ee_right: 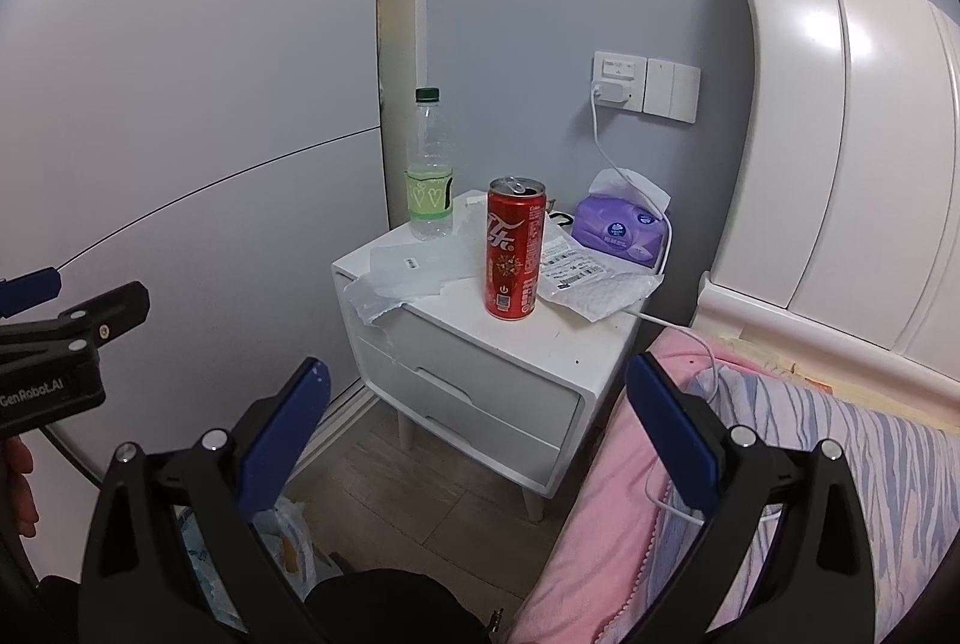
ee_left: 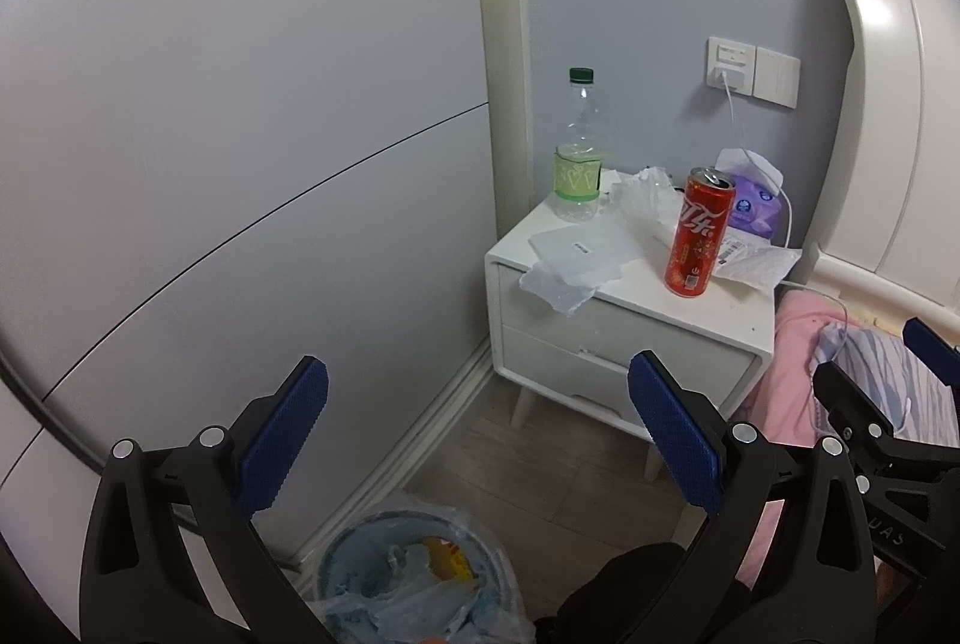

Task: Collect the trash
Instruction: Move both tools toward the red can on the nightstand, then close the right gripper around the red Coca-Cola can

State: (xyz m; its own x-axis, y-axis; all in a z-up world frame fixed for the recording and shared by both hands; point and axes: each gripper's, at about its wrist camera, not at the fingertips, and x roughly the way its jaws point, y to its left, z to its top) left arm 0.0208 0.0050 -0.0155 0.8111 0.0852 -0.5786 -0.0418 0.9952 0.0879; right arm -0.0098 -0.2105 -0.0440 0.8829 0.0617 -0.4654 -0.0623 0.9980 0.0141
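1. The left gripper [ee_left: 477,440] is hovering in the air short of the white nightstand [ee_left: 708,326], its 2 blue-padded jaws standing wide apart and holding nothing.
2. The right gripper [ee_right: 477,440] is hanging near the bedside, its jaws likewise spread apart and empty.
3. A red soda can [ee_right: 513,248], opened at the top, is standing upright near the nightstand's front edge.
4. A clear plastic bottle [ee_right: 429,167] with a green cap is standing upright at the far left corner.
5. Crumpled white wrappers [ee_right: 414,272] are lying left of the can, 1 drooping over the front edge.
6. A bin [ee_left: 414,578] lined with a plastic bag is sitting on the floor, below the left gripper.
7. A purple tissue pack [ee_right: 621,230] is lying at the far right.
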